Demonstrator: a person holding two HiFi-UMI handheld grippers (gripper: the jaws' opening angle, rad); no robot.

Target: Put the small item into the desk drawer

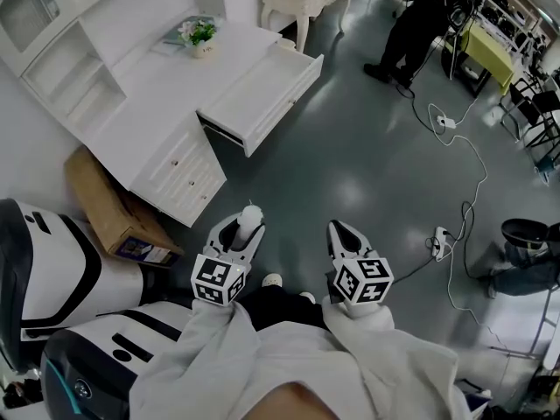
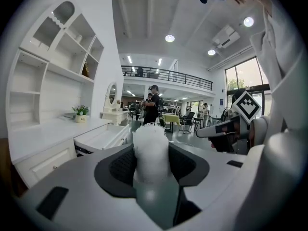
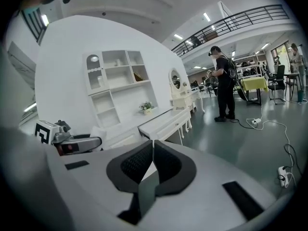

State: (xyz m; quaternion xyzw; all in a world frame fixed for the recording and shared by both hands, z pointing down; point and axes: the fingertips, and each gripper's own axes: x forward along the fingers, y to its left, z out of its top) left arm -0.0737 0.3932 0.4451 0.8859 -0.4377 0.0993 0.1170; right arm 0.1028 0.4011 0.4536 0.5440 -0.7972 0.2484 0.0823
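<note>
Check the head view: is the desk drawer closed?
No, the desk drawer stands pulled well out from the white desk, with its inside open to view.

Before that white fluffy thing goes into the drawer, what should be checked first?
1. Hold on the white item: ok, the left gripper has its jaws pressed on both of its sides.
2. The drawer is open: ok, it is pulled out from the desk.
3. The drawer is within reach: not ok, bare floor lies between it and the grippers.
4. The right gripper is free: ok, shut with nothing in it.
5. The cables are out of the way: ok, they lie to the right, away from the desk.
</note>
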